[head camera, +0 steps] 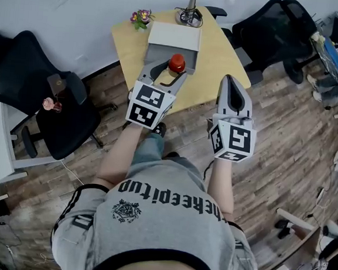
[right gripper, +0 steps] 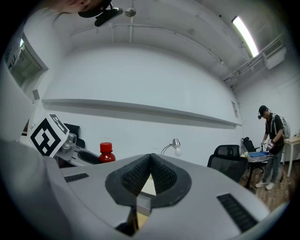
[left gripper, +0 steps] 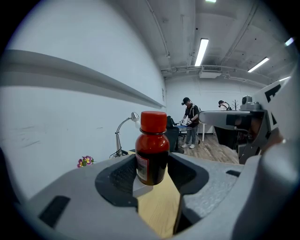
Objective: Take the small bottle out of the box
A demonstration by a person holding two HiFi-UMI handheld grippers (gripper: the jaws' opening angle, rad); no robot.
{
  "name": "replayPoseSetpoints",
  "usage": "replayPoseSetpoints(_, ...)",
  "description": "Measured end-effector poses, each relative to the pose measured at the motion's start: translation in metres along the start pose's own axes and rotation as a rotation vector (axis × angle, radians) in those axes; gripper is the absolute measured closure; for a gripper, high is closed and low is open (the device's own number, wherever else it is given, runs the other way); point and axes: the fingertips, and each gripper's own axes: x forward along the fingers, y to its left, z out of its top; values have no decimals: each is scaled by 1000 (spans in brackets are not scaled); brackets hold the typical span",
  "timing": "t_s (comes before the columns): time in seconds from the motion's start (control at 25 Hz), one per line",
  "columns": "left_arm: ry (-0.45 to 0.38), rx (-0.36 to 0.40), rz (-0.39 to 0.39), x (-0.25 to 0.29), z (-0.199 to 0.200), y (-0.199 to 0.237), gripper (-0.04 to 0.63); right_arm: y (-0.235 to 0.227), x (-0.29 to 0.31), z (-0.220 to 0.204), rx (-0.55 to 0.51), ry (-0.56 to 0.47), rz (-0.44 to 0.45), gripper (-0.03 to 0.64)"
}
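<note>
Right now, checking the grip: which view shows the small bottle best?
Left gripper view: the small bottle is large, centred, between the left gripper's jaws. Head view shows only its red cap from above; right gripper view shows it small, at left.

table (head camera: 214,56): light wood | on it: grey box (head camera: 172,39); small flowers (head camera: 142,18); desk lamp (head camera: 191,12)

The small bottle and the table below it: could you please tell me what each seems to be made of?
Small bottle: the body is dark and glossy with bright highlights, so glass or hard plastic; I cannot tell which. Its red cap looks like smooth plastic. Table: the top is pale yellow and matte, so wood or wood-look laminate; no grain shows clearly enough to decide.
</note>
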Motion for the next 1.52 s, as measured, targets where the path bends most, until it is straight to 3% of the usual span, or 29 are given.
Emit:
replayPoseSetpoints(1.08,-266,-8,91,-74,48,-48,385,-7,-77,12,-35,-53,-23,615)
replayPoseSetpoints(1.52,-308,-11,135,-89,51,-47,385,-12,-89,9,-27,-48,-42,615)
